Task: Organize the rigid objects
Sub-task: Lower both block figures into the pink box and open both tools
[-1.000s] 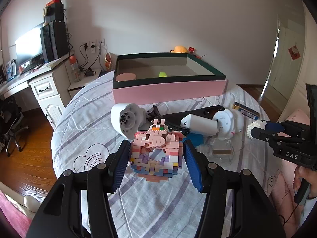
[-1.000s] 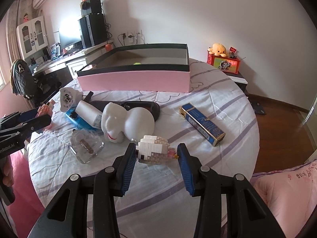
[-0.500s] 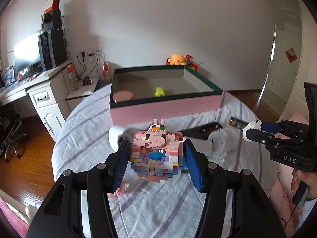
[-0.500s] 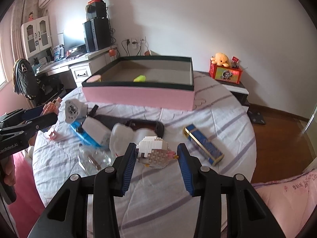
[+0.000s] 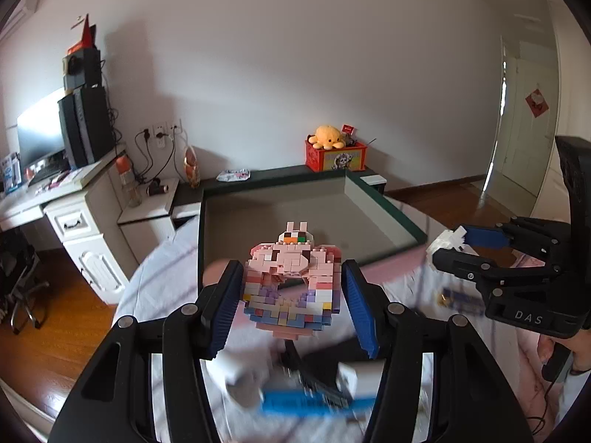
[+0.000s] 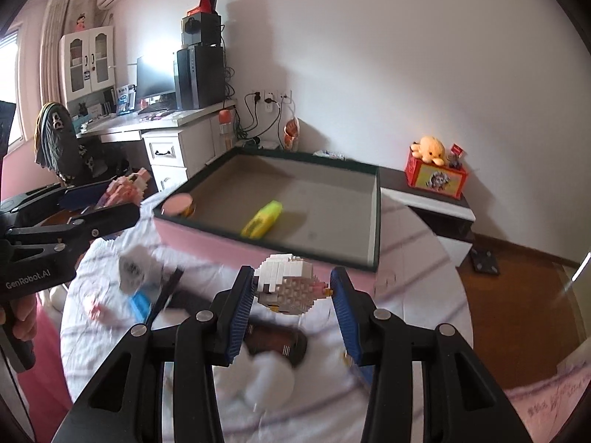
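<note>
Pink brick figure (image 5: 291,280) clamped between left fingers (image 5: 225,306), white brick figure (image 6: 290,282) seemingly between right fingers (image 6: 242,308).

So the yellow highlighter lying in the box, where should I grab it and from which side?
Probably across the middle of its barrel, coming straight down from above. The yellow highlighter lies flat on the floor of the pink box, away from the walls, with both long sides free. Set the jaws crosswise to its length; the ends look narrower and likelier to slip.
</note>
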The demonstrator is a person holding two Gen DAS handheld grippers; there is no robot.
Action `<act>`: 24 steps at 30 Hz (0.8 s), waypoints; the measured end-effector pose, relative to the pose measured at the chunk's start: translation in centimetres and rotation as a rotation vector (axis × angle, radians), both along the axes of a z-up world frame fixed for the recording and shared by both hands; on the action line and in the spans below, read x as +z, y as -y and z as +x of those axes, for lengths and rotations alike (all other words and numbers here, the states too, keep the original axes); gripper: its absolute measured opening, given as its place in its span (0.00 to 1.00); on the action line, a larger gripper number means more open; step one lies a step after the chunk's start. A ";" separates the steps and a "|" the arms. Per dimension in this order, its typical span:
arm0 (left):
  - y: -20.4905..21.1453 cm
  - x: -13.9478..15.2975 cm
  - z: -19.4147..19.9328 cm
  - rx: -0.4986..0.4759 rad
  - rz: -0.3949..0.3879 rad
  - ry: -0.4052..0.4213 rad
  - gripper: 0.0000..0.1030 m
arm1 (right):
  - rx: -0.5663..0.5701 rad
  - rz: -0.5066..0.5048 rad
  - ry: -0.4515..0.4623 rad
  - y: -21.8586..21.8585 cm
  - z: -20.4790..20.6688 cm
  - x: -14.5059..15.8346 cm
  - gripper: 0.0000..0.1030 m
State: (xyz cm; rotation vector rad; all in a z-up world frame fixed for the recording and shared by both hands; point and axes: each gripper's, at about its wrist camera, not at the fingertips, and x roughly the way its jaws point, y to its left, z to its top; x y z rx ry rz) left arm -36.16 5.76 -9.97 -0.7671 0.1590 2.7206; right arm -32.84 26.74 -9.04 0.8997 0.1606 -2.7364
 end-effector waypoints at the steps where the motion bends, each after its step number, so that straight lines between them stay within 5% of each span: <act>1: -0.3 0.2 -1.1 0.000 -0.006 0.000 0.54 | 0.007 0.002 -0.001 0.1 -0.9 0.3 0.42; 13: -1.9 -2.1 -13.0 0.014 -0.065 0.125 0.54 | 0.062 0.033 0.077 2.3 -12.4 -0.5 0.43; 24: -2.8 -5.6 -15.2 0.036 -0.119 0.218 0.54 | 0.083 0.066 0.205 3.2 -16.1 -5.4 0.43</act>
